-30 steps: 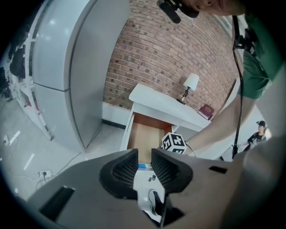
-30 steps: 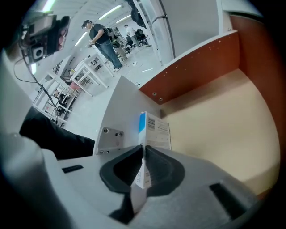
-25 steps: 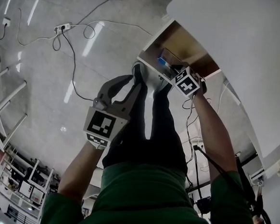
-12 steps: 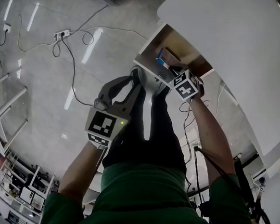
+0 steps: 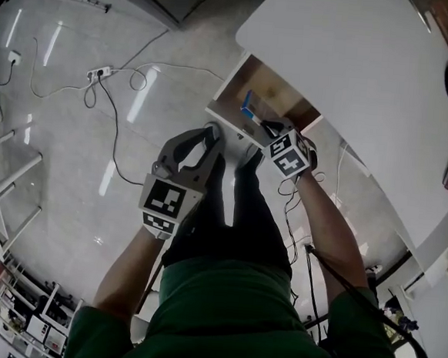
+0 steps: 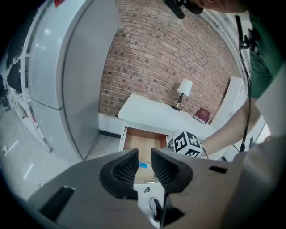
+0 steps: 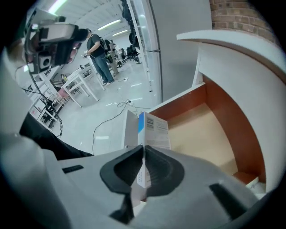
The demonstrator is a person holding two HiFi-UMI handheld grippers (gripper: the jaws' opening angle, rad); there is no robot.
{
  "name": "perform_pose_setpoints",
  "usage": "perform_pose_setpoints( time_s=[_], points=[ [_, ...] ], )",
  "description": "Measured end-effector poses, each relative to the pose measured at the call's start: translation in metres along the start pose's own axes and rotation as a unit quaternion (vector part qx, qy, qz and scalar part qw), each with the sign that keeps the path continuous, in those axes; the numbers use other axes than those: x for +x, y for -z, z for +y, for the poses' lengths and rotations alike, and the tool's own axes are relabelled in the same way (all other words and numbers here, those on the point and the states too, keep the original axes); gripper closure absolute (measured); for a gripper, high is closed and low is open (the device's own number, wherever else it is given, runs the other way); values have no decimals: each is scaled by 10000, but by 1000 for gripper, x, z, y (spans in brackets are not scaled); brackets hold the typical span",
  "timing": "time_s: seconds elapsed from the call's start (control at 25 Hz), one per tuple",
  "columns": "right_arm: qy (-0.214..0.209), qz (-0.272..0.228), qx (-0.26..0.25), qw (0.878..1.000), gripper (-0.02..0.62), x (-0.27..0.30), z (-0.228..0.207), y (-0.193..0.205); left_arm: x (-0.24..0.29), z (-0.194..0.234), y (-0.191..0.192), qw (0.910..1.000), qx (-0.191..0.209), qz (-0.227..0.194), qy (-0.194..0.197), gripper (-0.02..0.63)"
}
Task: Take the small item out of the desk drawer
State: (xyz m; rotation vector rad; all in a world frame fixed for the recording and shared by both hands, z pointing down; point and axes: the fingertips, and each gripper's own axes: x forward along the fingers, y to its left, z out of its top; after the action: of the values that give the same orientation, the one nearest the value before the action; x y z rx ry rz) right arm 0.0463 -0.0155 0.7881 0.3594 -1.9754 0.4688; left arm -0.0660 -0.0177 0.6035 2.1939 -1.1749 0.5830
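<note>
small white-and-blue card box (image 7: pixel 152 129): smooth printed paperboard | open brown drawer (image 7: pixel 210 134): matt wood-look panels | white desk top (image 5: pixel 355 77), two o'clock: smooth | pale grey floor (image 5: pixel 63 162), nine o'clock: glossy, mirroring lights | red brick wall (image 6: pixel 152 58): rough, matt | right gripper (image 7: pixel 143 152): matt grey plastic, ribbed black pads (image 7: pixel 125 170)

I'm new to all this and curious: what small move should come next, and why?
Probably lift the right gripper up and back from the drawer: its jaws are shut on the small box, held over the drawer's floor. The left gripper is open and empty.
</note>
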Motion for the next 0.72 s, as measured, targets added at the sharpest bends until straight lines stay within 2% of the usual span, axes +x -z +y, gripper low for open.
perform_pose_setpoints(
  time_s=[0.44,0.72],
  points=[
    [256,-510,103,9983,574,-69,13,-28,-22,-19,-31,9996,192,-198,9,522],
    [268,-683,36,9973,574,-104,23,-38,-33,-26,-45,9991,326,-273,-72,523]
  ],
)
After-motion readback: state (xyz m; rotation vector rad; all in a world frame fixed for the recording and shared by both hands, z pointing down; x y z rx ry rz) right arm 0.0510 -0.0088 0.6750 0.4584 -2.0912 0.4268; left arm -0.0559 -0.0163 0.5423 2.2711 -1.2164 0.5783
